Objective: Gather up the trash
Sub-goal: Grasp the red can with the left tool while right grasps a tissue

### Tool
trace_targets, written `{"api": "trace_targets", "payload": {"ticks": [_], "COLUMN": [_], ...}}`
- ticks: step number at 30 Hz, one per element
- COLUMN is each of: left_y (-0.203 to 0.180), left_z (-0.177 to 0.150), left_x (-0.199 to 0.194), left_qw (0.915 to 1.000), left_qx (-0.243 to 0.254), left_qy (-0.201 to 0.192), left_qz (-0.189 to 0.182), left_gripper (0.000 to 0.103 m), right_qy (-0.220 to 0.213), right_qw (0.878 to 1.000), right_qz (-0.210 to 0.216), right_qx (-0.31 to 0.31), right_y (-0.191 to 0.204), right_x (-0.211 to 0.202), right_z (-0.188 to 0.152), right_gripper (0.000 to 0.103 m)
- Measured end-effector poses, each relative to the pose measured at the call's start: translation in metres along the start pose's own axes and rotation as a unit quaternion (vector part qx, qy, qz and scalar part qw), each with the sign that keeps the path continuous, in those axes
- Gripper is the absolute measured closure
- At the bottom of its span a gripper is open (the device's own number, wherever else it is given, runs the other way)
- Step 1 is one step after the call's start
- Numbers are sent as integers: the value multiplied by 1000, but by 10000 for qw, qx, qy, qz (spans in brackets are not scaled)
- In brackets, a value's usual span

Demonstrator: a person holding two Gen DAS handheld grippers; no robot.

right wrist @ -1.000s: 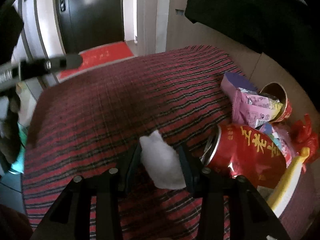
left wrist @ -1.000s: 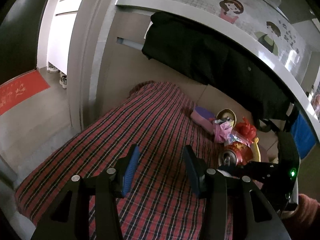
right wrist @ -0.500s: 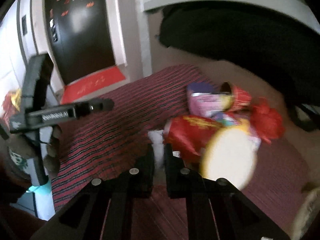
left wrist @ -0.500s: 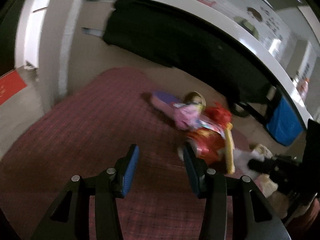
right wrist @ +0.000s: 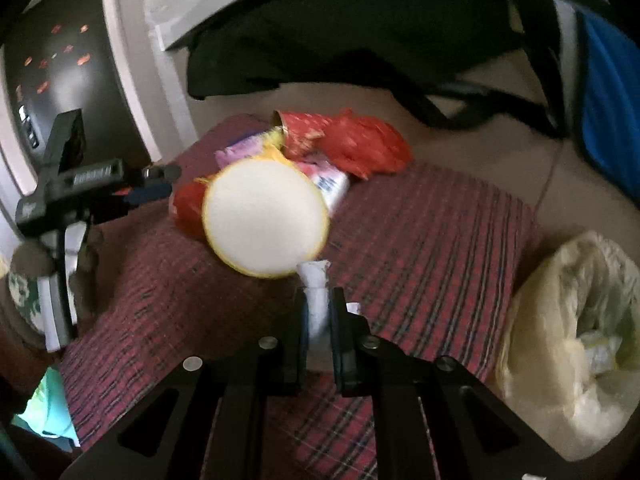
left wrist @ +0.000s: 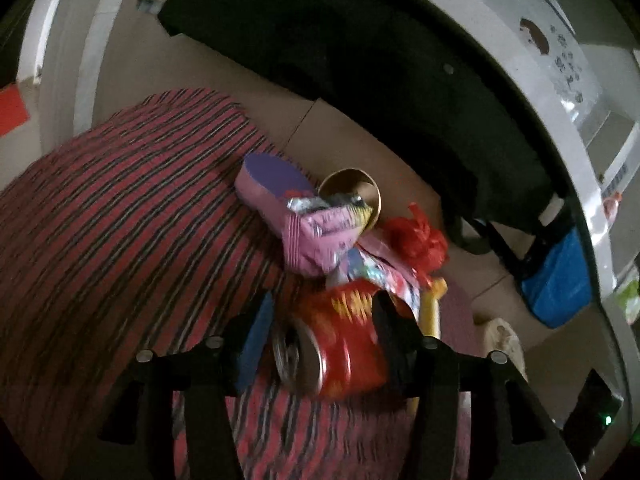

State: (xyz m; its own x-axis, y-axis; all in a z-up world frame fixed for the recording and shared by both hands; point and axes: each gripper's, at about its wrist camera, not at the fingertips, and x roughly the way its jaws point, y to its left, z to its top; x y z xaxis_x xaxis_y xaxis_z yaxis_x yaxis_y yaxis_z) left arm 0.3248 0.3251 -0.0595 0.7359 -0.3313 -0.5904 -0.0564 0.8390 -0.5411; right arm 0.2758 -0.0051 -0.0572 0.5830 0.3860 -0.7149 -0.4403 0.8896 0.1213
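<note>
Two jaws of my left gripper (left wrist: 320, 334) are opening around the can (left wrist: 340, 352), which lies sideways between them on the cloth (left wrist: 120, 240), while my right gripper (right wrist: 318, 322) pinches a tissue (right wrist: 316, 300).

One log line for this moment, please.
left gripper: fingers opening around can | right gripper: shut on tissue | bag: open beside cloth

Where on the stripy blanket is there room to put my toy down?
The blanket is bare on the side left of the pink wrapper, toward the doorway. Another free patch lies between the white disc and the pale bag. It is crowded around the red can, the paper cup and the red bag.
</note>
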Motion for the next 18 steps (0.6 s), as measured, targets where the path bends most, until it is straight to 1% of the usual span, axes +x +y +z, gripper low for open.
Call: {"api": "trace_targets", "payload": {"ticks": [2,3,7,10,13,16,18], "left_y": [-1,0,8,12,10,-4,-16], "left_z": [7,10,15,11,-1,-16,-28], "left_x": [12,17,33,38,32,16,8], "left_qw": [9996,9992,9980,9966,9949,9925,9892], "left_qx": [225,279,263,244,298,658,861], "left_qy": [187,291,546,742,885,911,1025], "left_qz": [17,-33,-194,-268,-393,-485,-594], "left_gripper": [49,49,49,49,48,47,47], "right_qy": [2,-5,-9,20,10,3,-3], "right_qw": [9999,9999,9998,9996,9996,9996,9995], "right_qz": [24,47,17,33,26,34,32], "right_qx": [110,153,204,264,264,279,319], "right_y": [-5,-8,-9,-12,-12,-13,-15], "right_x": [2,2,4,6,4,3,3], "right_z": [-3,-7,-11,-12,-14,-16,-17], "right_gripper": [93,93,93,93,92,92,92]}}
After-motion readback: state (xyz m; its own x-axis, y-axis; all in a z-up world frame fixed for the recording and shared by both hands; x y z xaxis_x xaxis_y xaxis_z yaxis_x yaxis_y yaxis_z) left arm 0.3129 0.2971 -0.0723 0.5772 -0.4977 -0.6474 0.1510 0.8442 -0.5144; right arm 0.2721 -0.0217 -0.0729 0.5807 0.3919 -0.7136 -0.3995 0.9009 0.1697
